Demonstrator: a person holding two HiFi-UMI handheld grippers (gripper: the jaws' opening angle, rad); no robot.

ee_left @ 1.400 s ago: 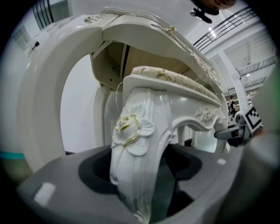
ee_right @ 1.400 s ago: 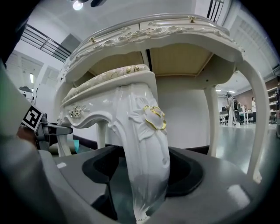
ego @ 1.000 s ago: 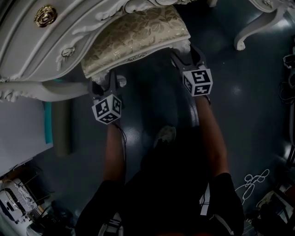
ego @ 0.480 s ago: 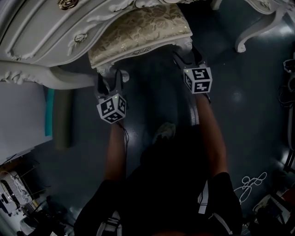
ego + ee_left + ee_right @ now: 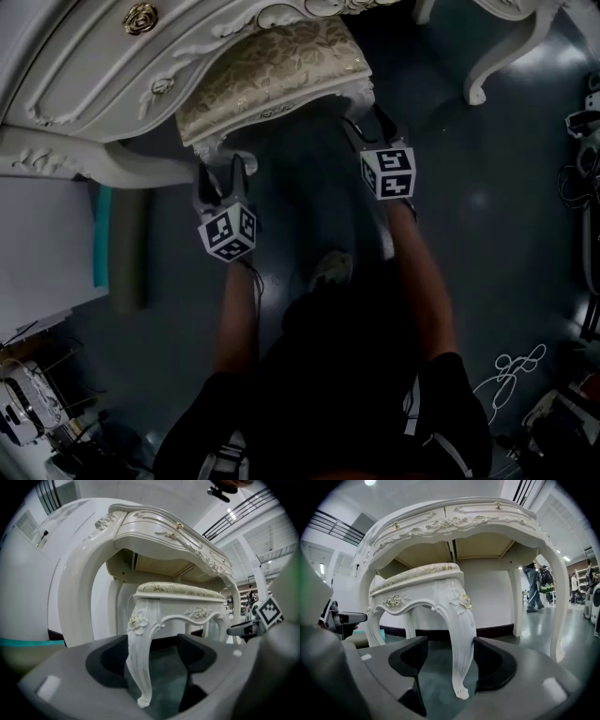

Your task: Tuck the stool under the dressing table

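**Head view: stool part-way under the desk, a gripper at each near leg**

Head view, we see the stool [image 5: 272, 80] standing on the dark floor [image 5: 487, 187]. The far part of its gold-patterned cushion is covered by the carved front edge of the white desk [image 5: 84, 75], and the near part sticks out toward the person. The left gripper [image 5: 222, 173] sits at the stool's near left corner and the right gripper [image 5: 364, 122] at its near right corner, both held low and pointing at the stool.

In the left gripper view the fingers [image 5: 110, 660] are spread, with the left near leg [image 5: 139, 663] standing between them. It is close against the left-hand finger, with a clear gap on the other side, so nothing is pinched.

In the right gripper view the fingers [image 5: 492, 663] are also spread around the right near leg [image 5: 461, 653]. They have just been closing. The leg is right by the right-hand finger, with a gap to the other one, so no pinch here either.

A grey roll [image 5: 127, 244] lies on the floor left of the person, beside a teal strip. The person's shoe [image 5: 333, 272] is on the floor between the two arms. We note another white furniture leg [image 5: 497, 66] at upper right.
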